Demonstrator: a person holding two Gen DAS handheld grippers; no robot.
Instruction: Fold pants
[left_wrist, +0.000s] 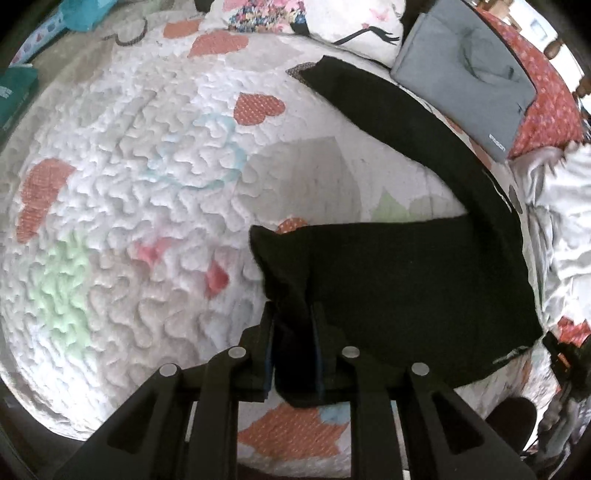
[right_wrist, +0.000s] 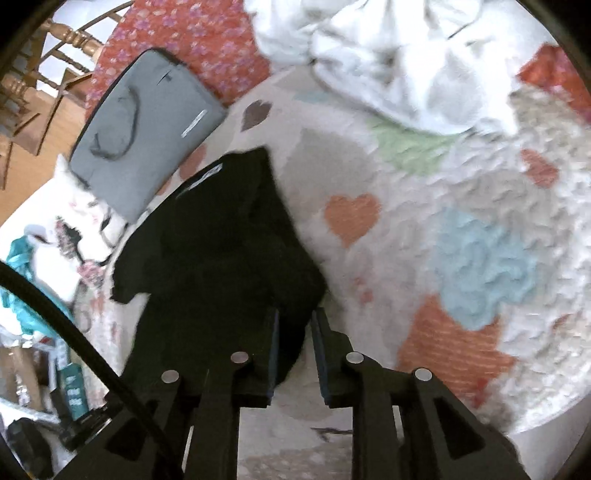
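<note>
Black pants (left_wrist: 406, 277) lie on a heart-patterned quilt (left_wrist: 129, 184), one leg stretching to the far right and a folded part raised toward the camera. My left gripper (left_wrist: 293, 310) is shut on a bunched corner of that fabric, lifted off the bed. In the right wrist view the pants (right_wrist: 221, 240) hang in a dark heap ahead of my right gripper (right_wrist: 295, 315). A fold of fabric sits between its jaws against the left pad, with a slim gap to the right pad, so it is open.
A grey zip case (left_wrist: 461, 74) (right_wrist: 144, 129) lies beyond the pants on a red floral cloth. Crumpled white clothing (right_wrist: 388, 55) is heaped at the far side of the quilt (right_wrist: 461, 221). A patterned pillow (left_wrist: 314, 14) and a wooden chair (right_wrist: 37, 74) lie past the bed edge.
</note>
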